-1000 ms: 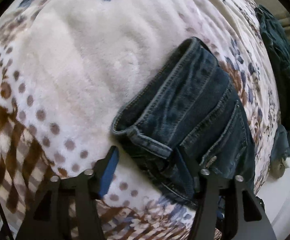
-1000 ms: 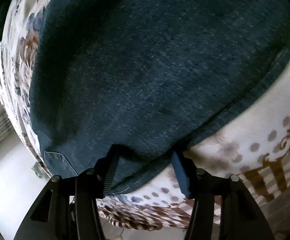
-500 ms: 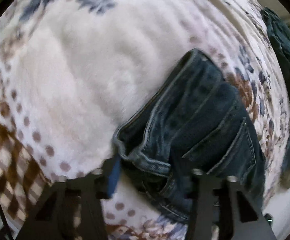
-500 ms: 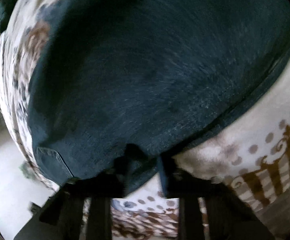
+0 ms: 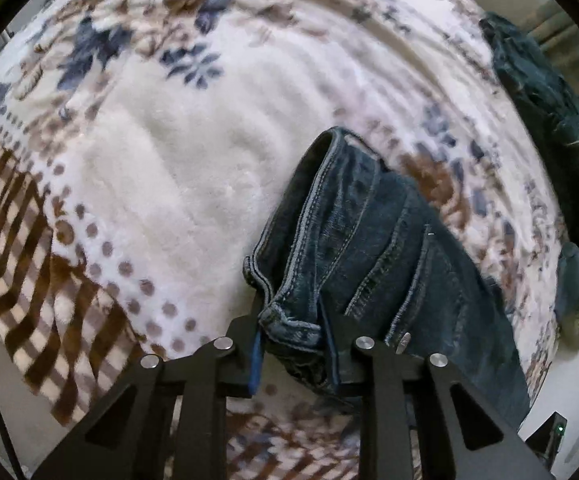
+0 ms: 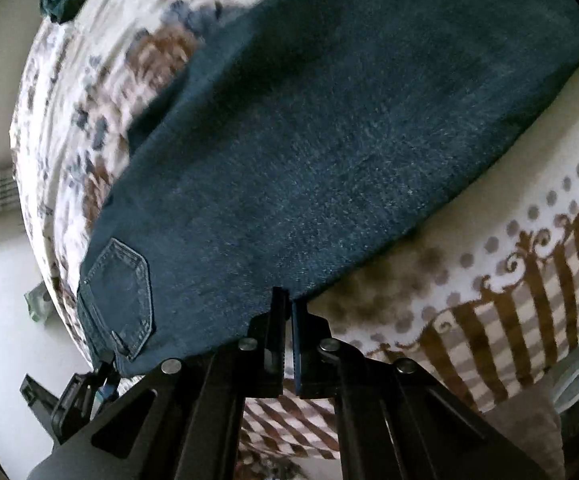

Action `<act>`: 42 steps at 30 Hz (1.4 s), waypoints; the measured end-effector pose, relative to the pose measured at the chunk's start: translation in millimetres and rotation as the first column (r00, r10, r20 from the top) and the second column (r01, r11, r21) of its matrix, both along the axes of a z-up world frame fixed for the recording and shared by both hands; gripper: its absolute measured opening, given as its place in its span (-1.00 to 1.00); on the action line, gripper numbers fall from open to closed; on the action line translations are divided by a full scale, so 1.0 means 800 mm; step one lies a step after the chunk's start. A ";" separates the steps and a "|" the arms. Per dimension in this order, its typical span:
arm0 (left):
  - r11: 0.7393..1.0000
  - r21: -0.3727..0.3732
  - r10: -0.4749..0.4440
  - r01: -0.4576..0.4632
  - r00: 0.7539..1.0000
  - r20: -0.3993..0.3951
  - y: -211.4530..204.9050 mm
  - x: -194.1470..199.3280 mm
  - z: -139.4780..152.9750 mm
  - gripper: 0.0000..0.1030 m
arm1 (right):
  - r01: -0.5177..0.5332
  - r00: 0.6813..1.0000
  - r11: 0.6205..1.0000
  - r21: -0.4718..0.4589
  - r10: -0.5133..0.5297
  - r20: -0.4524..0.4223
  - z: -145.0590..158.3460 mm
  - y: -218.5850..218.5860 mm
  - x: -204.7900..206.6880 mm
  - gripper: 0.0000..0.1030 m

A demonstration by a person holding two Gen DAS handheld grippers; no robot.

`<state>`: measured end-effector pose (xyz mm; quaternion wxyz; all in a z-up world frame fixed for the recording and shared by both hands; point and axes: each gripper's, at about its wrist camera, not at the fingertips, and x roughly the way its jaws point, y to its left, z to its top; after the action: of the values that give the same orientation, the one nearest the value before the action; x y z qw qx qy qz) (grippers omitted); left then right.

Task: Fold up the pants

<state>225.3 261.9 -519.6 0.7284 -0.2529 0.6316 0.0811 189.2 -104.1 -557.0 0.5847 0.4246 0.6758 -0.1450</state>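
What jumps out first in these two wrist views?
Dark blue jeans sprawl across a plush patterned blanket. In the left wrist view the left hand-held gripper is closing on the bunched waistband at bottom centre. In the right wrist view the right hand-held gripper is shut on the denim's near edge, with a back pocket at lower left.

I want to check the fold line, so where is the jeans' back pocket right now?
In the right wrist view the back pocket sits low on the left of the jeans, near the blanket's edge, left of the right hand-held gripper.
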 end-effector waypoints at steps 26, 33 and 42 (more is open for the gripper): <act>0.836 0.368 -0.396 0.406 0.912 -0.108 -0.183 0.126 -0.015 0.84 | -0.731 0.682 0.680 -0.046 0.732 -0.019 -0.055 0.062 0.343 0.20; 0.835 0.351 -0.404 0.423 0.905 -0.129 -0.179 0.134 -0.039 0.86 | -0.805 0.593 0.591 -0.056 0.805 -0.010 -0.060 0.078 0.336 -0.69; 0.847 0.337 -0.385 0.411 0.912 -0.142 -0.164 0.121 -0.060 0.99 | -0.828 0.561 0.561 0.010 0.826 0.065 -0.032 0.072 0.275 -0.76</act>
<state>321.9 130.7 -567.3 0.7410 0.0239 0.6691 0.0512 409.4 -46.9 -582.3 0.5936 0.0742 0.7830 0.1703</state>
